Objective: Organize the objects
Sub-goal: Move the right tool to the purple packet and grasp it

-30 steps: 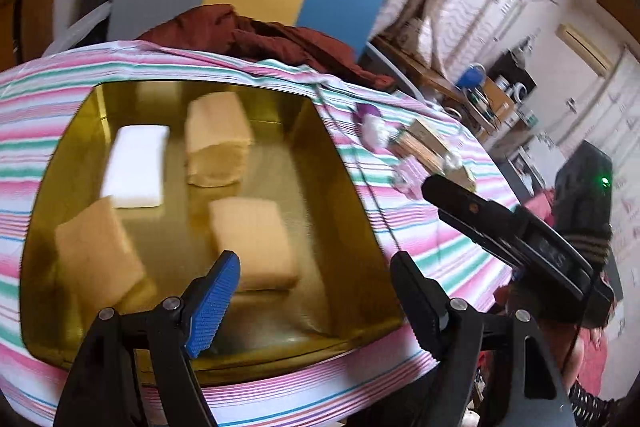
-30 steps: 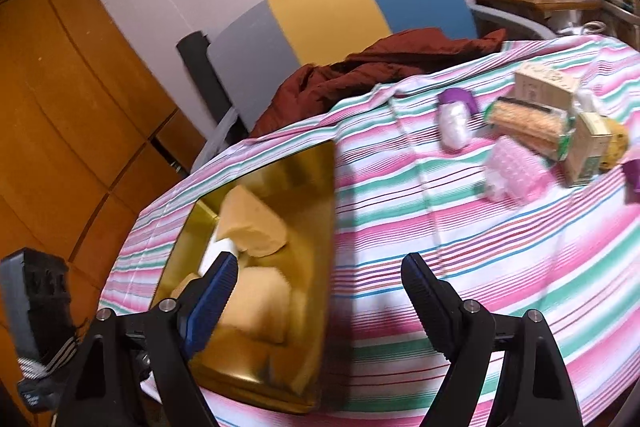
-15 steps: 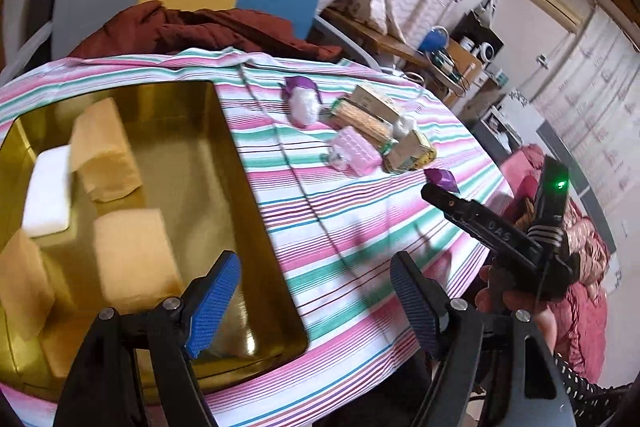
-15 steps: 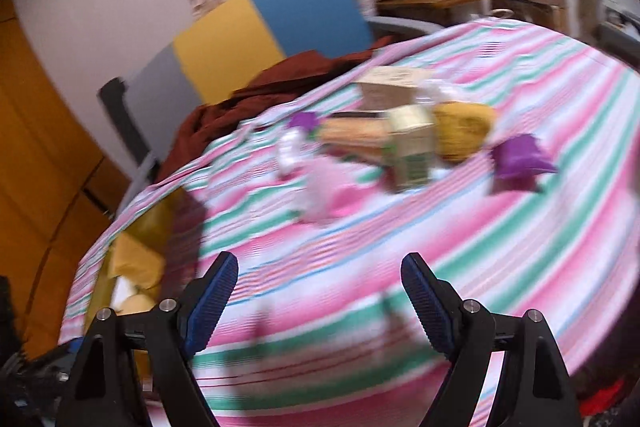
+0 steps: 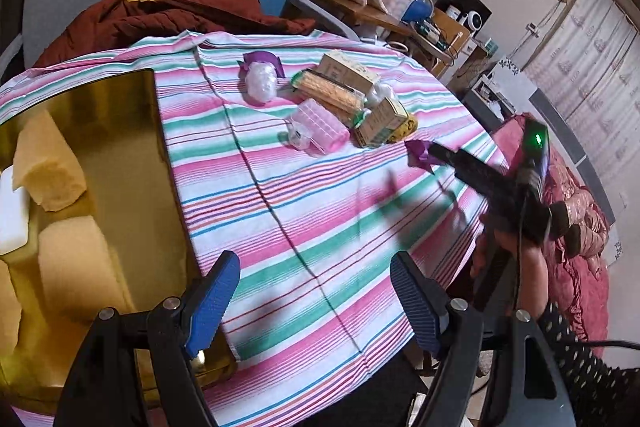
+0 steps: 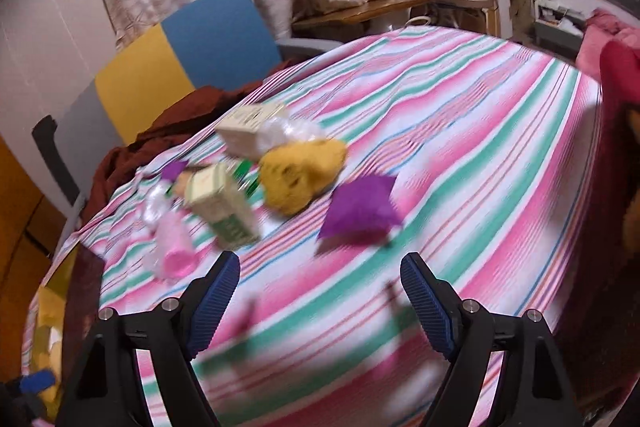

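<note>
- The gold tray [image 5: 120, 155] at nine o'clock on the striped table [image 5: 320, 211] holds tan sponge blocks [image 5: 44, 159] and a white block [image 5: 12, 215], cut off by the frame edge.
- Small packages [image 5: 340, 99] cluster at twelve o'clock; the right wrist view is blurred.
- Left hand-held gripper [image 5: 316, 299] and right hand-held gripper [image 6: 320, 299] are both spread, holding nothing.

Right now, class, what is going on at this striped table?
A person holds a gripper in each hand, both open and empty. The right gripper points at a purple packet beside a yellow sponge and a small carton. The left gripper hovers over the striped tablecloth, next to a gold tray that already holds foam blocks. Nothing is gripped yet.
</note>
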Demonstrator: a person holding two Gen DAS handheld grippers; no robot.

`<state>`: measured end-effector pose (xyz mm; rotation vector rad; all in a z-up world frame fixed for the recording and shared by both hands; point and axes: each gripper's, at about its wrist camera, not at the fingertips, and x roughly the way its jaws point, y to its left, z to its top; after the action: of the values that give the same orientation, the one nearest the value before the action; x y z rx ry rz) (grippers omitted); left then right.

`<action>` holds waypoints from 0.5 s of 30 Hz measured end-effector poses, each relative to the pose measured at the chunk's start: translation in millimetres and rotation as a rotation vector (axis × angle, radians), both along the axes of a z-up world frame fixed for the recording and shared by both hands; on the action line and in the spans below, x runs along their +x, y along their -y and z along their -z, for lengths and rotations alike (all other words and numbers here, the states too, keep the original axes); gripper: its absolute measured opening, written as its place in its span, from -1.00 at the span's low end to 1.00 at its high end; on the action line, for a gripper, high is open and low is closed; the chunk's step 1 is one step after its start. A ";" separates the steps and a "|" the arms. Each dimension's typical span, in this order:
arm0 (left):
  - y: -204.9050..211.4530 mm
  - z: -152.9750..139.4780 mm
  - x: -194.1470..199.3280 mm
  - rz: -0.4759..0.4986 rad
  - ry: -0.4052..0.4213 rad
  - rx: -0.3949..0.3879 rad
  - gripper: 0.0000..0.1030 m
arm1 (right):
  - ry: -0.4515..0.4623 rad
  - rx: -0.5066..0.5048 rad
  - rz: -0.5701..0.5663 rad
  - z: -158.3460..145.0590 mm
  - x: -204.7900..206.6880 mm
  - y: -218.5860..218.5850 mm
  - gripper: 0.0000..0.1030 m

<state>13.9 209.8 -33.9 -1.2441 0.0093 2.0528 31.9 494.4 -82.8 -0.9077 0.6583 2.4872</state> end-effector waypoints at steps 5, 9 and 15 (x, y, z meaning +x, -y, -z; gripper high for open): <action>-16.3 2.3 2.6 0.019 0.000 -0.033 0.53 | 0.023 0.034 0.016 4.8 -24.3 -18.4 0.60; -29.4 2.6 -0.1 0.035 -0.006 -0.051 0.53 | 0.076 0.072 -0.008 17.8 -42.5 -26.0 0.28; -44.4 10.7 -19.9 0.017 0.022 -0.069 0.53 | 0.086 0.096 -0.027 27.6 -49.7 -24.1 0.01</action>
<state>-6.0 254.2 -44.6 -1.3041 0.0808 2.0387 -17.8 518.5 -110.4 -0.9867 0.4974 2.4649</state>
